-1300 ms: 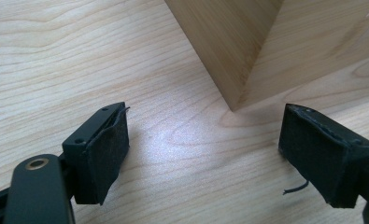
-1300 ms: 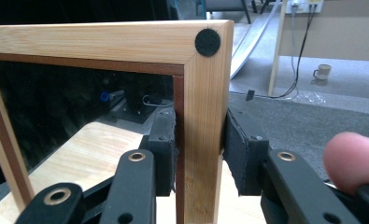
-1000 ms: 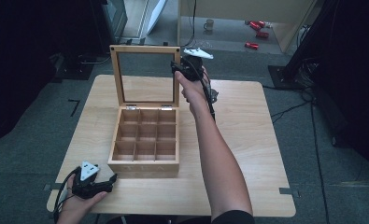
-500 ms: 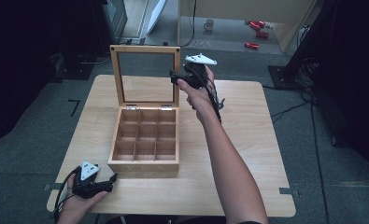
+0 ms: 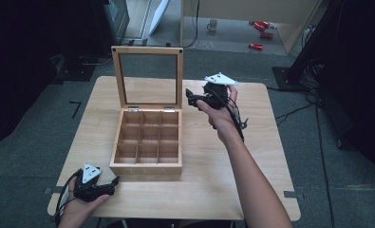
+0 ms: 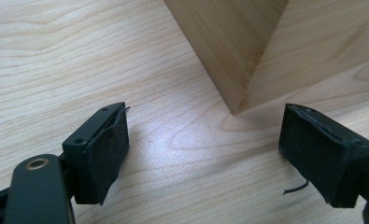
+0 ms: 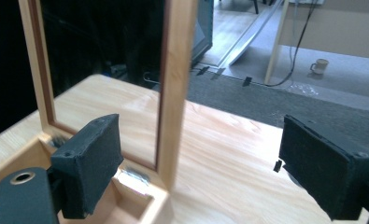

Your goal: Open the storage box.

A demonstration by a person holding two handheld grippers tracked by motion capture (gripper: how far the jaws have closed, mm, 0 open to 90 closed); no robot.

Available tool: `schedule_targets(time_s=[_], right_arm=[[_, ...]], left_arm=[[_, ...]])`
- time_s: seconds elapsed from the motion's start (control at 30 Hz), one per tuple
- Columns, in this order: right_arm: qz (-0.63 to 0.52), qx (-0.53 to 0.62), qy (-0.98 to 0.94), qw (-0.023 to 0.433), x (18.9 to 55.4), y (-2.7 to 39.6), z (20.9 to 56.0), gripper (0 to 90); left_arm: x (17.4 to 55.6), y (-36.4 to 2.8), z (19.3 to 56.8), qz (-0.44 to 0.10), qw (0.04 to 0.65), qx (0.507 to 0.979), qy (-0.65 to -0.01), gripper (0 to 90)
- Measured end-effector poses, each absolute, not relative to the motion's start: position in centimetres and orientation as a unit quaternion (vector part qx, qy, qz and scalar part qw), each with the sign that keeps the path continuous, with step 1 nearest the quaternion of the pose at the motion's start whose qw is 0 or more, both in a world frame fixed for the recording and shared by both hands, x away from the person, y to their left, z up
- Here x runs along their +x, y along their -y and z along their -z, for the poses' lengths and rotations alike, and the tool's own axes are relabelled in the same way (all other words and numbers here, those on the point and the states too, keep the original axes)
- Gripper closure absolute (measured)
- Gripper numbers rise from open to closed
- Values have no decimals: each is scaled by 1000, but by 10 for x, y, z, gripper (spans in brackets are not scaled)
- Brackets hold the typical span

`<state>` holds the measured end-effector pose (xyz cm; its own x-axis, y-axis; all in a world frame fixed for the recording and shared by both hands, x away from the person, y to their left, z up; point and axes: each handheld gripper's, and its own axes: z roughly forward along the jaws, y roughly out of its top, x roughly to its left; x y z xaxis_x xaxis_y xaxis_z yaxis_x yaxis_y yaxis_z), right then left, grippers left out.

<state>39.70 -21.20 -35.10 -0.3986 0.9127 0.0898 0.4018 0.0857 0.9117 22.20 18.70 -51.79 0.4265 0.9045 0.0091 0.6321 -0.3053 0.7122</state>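
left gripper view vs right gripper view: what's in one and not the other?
Left gripper view alone: the left gripper, jaws apart with nothing between them, low over the table, facing a bottom corner of the wooden box.

Right gripper view alone: the right gripper, jaws just opened, with the upright frame of the box's glass lid standing in the gap untouched; a hinge, a box compartment, grey floor and a mug beyond.

Shared: the box, the light wood table, open black jaws.

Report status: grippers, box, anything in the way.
Left gripper open, by box corner. Right gripper jaws just opening, nothing held, beside lid frame. Wooden box open, lid upright, compartments look empty. Nothing in the way.
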Motion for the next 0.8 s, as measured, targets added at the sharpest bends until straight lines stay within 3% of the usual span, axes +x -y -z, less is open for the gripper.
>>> schedule_targets(time_s=[0.8], right_arm=[[-444,530,-671,269,325,298,419,125]], left_arm=[[223,-186,518,-211,323,780,-493,167]])
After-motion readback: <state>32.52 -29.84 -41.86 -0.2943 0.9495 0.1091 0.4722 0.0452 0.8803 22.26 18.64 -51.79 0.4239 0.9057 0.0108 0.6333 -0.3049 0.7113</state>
